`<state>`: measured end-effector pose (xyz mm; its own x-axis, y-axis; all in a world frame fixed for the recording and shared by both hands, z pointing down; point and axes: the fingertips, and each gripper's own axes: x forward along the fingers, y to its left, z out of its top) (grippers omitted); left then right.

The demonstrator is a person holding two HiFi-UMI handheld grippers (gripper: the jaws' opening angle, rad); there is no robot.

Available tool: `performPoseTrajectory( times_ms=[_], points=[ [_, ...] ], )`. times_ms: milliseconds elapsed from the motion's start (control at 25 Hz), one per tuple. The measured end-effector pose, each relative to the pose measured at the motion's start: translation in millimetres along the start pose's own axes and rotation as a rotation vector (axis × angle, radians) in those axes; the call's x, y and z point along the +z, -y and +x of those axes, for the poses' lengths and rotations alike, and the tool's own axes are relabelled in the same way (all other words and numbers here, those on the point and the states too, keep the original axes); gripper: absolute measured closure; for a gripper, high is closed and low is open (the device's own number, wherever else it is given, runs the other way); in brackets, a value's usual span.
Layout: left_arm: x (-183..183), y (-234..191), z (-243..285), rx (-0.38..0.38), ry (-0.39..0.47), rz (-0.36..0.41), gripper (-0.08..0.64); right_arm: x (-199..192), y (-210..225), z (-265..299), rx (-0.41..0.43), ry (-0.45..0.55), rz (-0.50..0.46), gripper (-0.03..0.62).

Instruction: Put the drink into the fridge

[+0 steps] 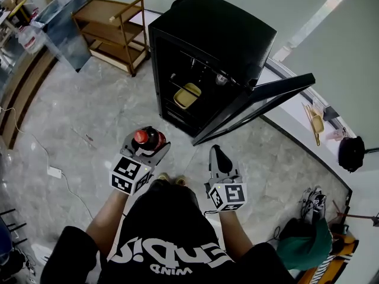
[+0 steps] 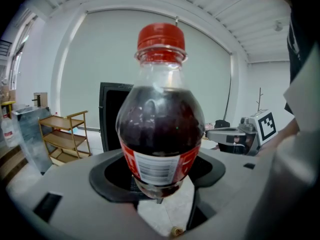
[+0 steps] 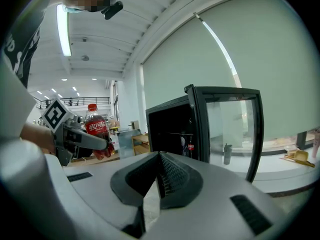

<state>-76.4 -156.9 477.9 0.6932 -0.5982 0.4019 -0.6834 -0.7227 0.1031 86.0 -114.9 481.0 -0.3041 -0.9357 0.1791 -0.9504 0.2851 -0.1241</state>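
A cola bottle (image 1: 146, 139) with a red cap and red label stands upright in my left gripper (image 1: 145, 148), which is shut on its lower body. In the left gripper view the bottle (image 2: 161, 129) fills the middle. The black mini fridge (image 1: 204, 52) stands ahead with its glass door (image 1: 260, 103) swung open to the right; a yellow container (image 1: 188, 95) sits on a shelf inside. My right gripper (image 1: 219, 159) is shut and holds nothing, to the right of the bottle. From the right gripper view I see the bottle (image 3: 97, 137) at the left and the fridge (image 3: 200, 126) ahead.
A wooden shelf cart (image 1: 115, 31) stands left of the fridge. A white ledge (image 1: 320, 129) with a dustpan runs behind the open door. A cable and power adapter (image 1: 54, 172) lie on the marble floor at the left. Bags (image 1: 305, 241) sit at the lower right.
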Motion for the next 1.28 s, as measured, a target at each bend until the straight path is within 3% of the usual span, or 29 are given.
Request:
performPoseTrajectory(
  times_ms=[640, 1280],
  points=[
    [-54.9, -25.1, 54.2, -0.053, -0.009, 0.011, 0.256, -55.5, 7.7, 15.1, -0.046, -0.001, 0.005, 0.568],
    [-69.2, -31.4, 186.0, -0.128, -0.031, 0.043, 0.256, -64.5, 25.1, 22.6, -0.074, -0.015, 0.037, 0.568]
  ],
)
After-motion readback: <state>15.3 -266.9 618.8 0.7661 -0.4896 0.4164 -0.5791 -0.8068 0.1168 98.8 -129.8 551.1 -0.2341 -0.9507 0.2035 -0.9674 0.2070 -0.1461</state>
